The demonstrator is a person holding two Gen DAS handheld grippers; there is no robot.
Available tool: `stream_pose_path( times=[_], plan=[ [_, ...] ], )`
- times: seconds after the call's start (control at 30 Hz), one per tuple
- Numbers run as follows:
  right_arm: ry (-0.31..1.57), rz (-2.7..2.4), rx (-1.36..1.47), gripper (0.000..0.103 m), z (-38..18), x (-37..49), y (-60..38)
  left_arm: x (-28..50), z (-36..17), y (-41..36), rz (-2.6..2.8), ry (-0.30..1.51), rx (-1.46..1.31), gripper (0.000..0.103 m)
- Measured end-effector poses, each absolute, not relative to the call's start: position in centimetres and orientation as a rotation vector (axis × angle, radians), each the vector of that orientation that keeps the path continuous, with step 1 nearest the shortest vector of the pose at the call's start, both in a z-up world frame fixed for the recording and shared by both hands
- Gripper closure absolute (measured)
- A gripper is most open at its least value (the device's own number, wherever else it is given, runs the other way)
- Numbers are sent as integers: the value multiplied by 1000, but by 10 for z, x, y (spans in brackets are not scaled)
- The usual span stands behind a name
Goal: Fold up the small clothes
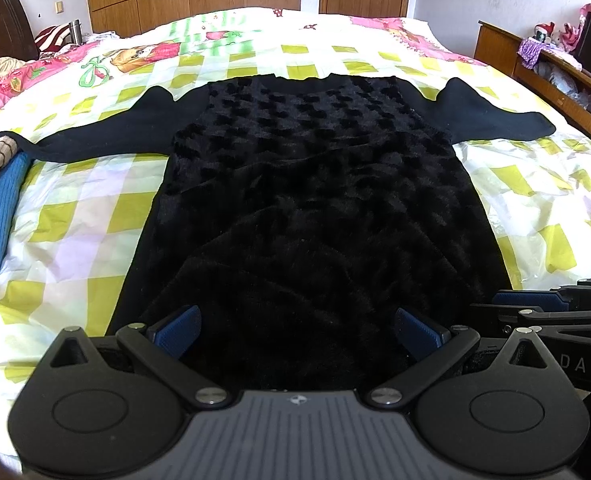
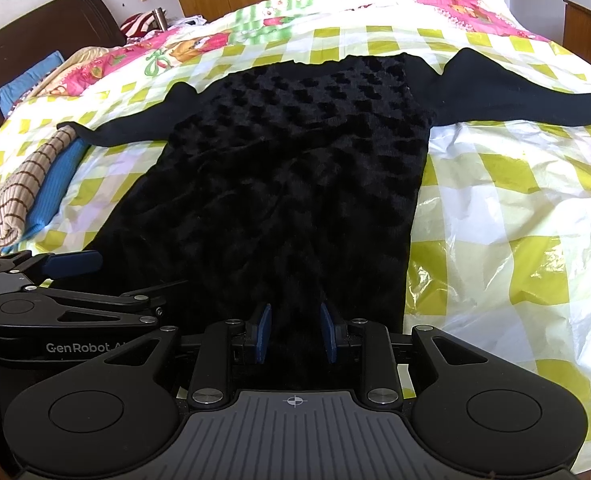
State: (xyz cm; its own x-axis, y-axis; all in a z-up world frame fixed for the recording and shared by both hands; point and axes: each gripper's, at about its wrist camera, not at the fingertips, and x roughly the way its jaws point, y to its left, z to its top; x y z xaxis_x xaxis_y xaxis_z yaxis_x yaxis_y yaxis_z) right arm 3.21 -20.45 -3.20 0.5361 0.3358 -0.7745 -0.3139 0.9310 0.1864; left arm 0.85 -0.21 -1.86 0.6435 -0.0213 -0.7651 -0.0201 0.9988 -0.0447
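Black sweater flat on bed; left gripper wide, right gripper narrow, both empty at six o'clock hem: plush pile may slip, skewing the fold.

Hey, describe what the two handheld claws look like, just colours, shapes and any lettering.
Both are matte black with round disc-shaped side housings, silver pivot screws and a grey ribbed centre plate bearing a small crosshair mark. The left claw and right claw have blue textured fingertip pads. White "GenRobot" lettering shows on the left one's side.
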Motion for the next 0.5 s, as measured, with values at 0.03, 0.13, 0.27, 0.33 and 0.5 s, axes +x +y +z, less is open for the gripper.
stream_pose_path(
  times=[0.03, 0.13, 0.27, 0.33, 0.5],
  plan=[
    [928, 387, 26, 76, -32, 32, -204, 9, -19, -2, 0, 872, -50, 0],
    [929, 387, 27, 76, -32, 33, -205, 9, -19, -2, 0, 873, -48, 0],
    [932, 385, 28, 76, -33, 33, -204, 10, -20, -2, 0, 873, -47, 0],
    [933, 386, 28, 76, -34, 33, -204, 9, -20, -2, 0, 873, -48, 0],
    [932, 386, 28, 76, -34, 33, -204, 10, -20, -2, -1, 873, -46, 0]
  ],
)
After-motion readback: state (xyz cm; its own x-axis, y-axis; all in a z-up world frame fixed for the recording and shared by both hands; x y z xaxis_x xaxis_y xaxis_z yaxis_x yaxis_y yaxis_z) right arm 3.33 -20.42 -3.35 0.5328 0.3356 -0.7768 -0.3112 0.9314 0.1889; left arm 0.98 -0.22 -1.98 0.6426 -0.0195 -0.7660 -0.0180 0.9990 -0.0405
